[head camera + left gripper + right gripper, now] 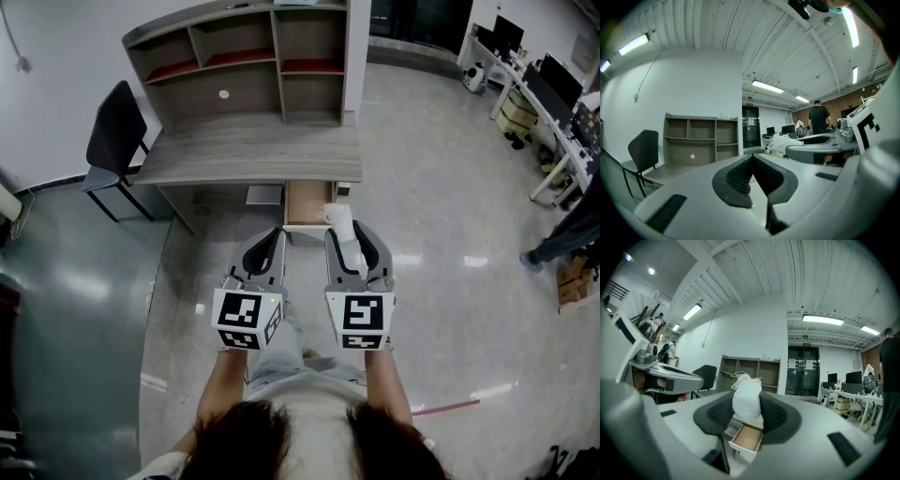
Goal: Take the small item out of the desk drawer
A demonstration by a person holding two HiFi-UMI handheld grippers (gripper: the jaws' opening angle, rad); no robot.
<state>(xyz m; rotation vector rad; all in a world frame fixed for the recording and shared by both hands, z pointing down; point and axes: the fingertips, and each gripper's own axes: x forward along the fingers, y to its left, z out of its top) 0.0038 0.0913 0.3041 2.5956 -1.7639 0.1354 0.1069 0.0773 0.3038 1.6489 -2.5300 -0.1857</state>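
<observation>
Head view high above, steeply down, facing desk [253,150] front edge, 2 gripper views low, near-level along own jaws, facing desk, all 3 share shelf unit [234,94] and chair [114,136]

No text can be read. The marker cubes on the left gripper [269,234] and right gripper [345,230] carry only black-and-white square patterns, not letters. The small green sign [805,337] above the dark double door [802,376] and the white sheets [792,363] stuck on its glass are too small to read
</observation>
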